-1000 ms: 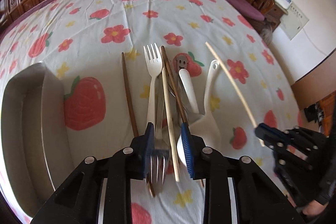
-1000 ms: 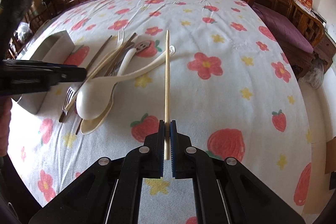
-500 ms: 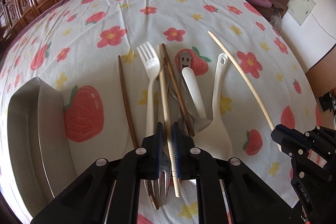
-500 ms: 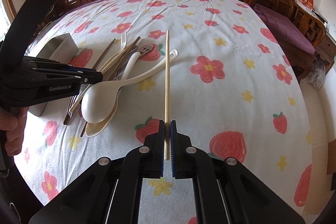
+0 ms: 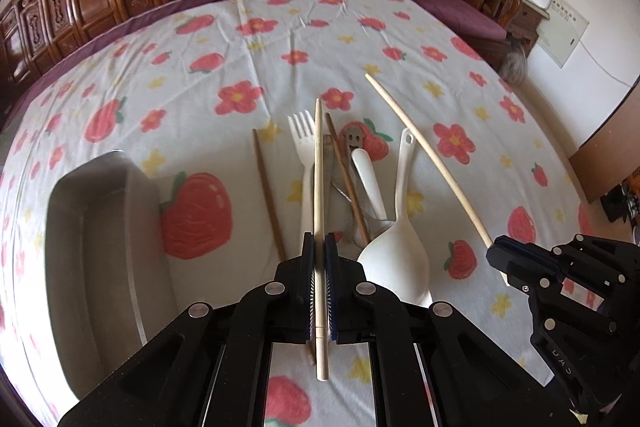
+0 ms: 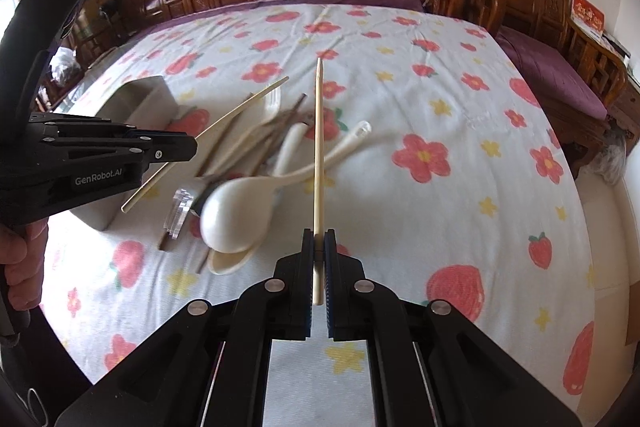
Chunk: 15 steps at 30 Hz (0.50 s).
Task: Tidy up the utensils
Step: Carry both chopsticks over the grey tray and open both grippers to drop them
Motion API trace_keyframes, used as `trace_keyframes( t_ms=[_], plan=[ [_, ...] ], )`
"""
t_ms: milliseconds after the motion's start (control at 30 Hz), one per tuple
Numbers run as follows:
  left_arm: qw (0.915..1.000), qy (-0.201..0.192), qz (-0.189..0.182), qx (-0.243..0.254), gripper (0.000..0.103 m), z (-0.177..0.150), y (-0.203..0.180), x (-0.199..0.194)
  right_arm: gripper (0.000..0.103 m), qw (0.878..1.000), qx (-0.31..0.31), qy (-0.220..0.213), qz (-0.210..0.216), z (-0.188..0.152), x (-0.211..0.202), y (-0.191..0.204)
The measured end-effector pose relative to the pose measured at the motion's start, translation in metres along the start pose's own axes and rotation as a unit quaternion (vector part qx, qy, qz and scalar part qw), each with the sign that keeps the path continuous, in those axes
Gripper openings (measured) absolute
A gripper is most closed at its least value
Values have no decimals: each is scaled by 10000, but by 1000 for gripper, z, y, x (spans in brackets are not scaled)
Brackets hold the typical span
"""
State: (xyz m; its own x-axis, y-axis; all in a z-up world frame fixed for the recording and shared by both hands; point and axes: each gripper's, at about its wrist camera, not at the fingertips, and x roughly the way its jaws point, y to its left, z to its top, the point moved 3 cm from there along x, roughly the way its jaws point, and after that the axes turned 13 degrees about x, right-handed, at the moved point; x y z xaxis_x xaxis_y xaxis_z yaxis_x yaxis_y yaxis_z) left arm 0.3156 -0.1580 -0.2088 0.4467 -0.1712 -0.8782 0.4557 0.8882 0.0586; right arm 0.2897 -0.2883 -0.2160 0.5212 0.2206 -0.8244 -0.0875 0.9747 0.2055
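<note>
Floral-cloth desk (image 5: 200, 75): metal tray (image 5: 100, 227) empty so far, utensil pile (image 5: 360, 187) beside it untouched. Left hand-held gripper (image 5: 320, 287) clamped on pale chopstick (image 5: 319, 187), right hand-held gripper (image 6: 318, 279) clamped on second chopstick (image 6: 319, 147). Sorting barely started, I'd say.

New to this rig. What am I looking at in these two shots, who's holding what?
No robot arm here: a person carries a handheld two-finger gripper in each hand, and each gripper has a fisheye camera looking forward along its fingers.

The left wrist view shows the left gripper shut on a pale bamboo chopstick, which it has just closed on. The right gripper appears at that picture's right edge.

The right wrist view shows the right gripper shut on a second pale bamboo chopstick, with the left gripper and a hand at its left.

On the strawberry-and-flower tablecloth lie a white plastic fork, two dark brown wooden chopsticks, white plastic spoons and some metal cutlery partly buried in the pile. A rectangular metal tray sits beside them, left in that view.
</note>
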Motion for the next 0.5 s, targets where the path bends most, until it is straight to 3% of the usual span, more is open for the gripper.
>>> trace_keyframes(
  t_ms=[500],
  plan=[
    [9988, -367, 233, -225, 4, -35, 47, -53, 6, 9984, -368, -165, 404, -8, -23, 58]
  ],
)
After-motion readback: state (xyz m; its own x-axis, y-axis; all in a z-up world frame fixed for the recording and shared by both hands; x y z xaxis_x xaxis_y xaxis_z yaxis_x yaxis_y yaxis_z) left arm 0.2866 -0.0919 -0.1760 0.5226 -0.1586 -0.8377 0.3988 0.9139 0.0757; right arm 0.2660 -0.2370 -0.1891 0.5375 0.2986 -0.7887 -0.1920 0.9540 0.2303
